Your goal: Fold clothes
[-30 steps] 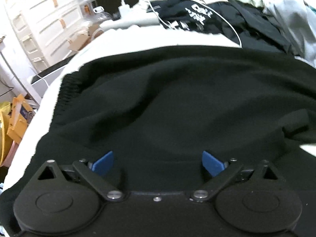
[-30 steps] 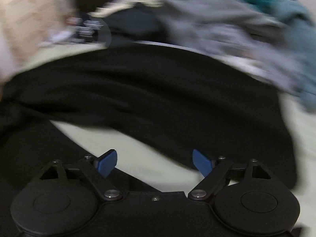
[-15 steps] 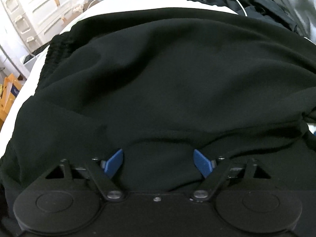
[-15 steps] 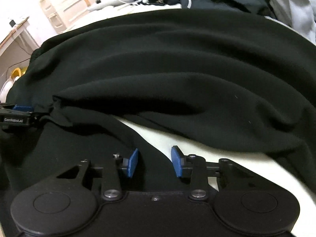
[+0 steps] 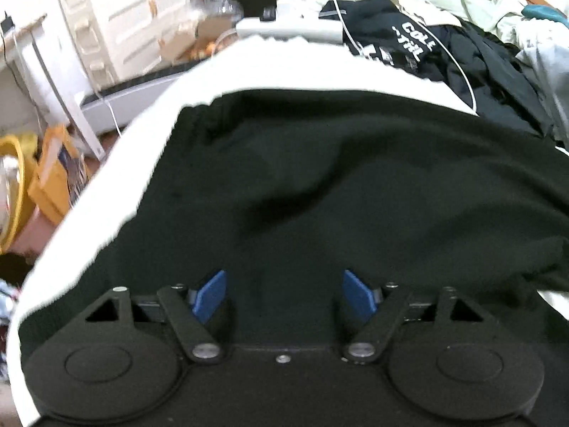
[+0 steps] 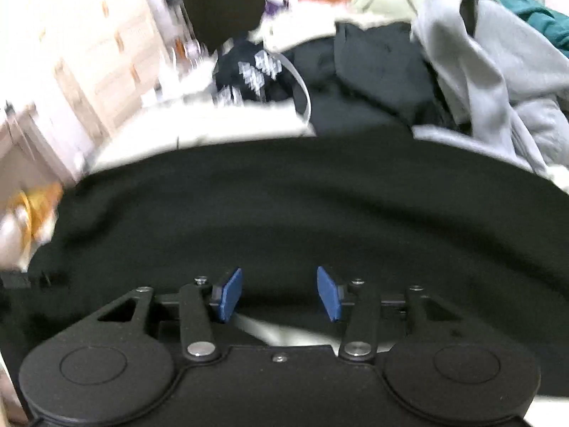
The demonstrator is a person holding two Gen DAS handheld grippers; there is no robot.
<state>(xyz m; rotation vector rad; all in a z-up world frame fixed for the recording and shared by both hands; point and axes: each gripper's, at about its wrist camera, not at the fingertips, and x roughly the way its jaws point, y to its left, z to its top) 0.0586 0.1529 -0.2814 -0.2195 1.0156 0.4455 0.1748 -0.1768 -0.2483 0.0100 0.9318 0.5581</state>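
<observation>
Right tongs (image 6: 280, 293) reopened, blurred garment (image 6: 320, 213).

Both wrist views look steeply down, close, sharing the black garment (image 5: 355, 185), right blurred.

White drawer unit (image 5: 117, 25), perhaps plastic, at left

White drawers (image 5: 117, 25) stand left; a power strip (image 5: 288, 28) and water bottle (image 5: 224, 5) lie near.
</observation>
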